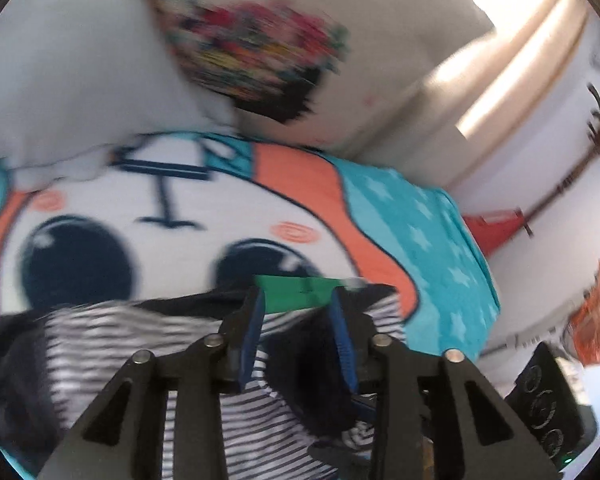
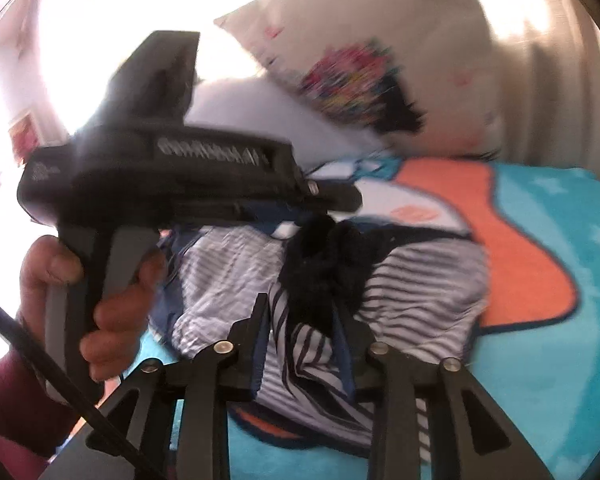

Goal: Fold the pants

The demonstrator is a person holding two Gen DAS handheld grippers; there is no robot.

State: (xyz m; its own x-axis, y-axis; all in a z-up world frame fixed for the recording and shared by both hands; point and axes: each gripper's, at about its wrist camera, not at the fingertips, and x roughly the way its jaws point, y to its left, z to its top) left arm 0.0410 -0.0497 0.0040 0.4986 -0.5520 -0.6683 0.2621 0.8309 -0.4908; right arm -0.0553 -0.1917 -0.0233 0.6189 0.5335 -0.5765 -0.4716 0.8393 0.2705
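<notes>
The pants (image 1: 112,344) are black-and-white striped with a dark waistband (image 2: 324,248), and they lie bunched on the bed blanket (image 1: 412,216). My left gripper (image 1: 297,300) hovers over them, pads apart, with striped and dark cloth showing in the gap and a green patch (image 1: 296,292) just past the tips. My right gripper (image 2: 298,304) is low over the same heap (image 2: 420,292), jaws apart, with a striped fold and the dark band lying between the fingers. A hand (image 2: 112,304) holds the left gripper (image 2: 336,200), seen from the side at the heap's far left. Both views are motion-blurred.
The blanket (image 2: 540,360) is teal with stars, orange bands and a big cartoon face (image 1: 172,216). A white pillow (image 1: 72,80) and a cream pillow with a colourful print (image 2: 360,76) lean at the head. The bed's edge (image 1: 488,308) drops off beside a white wall.
</notes>
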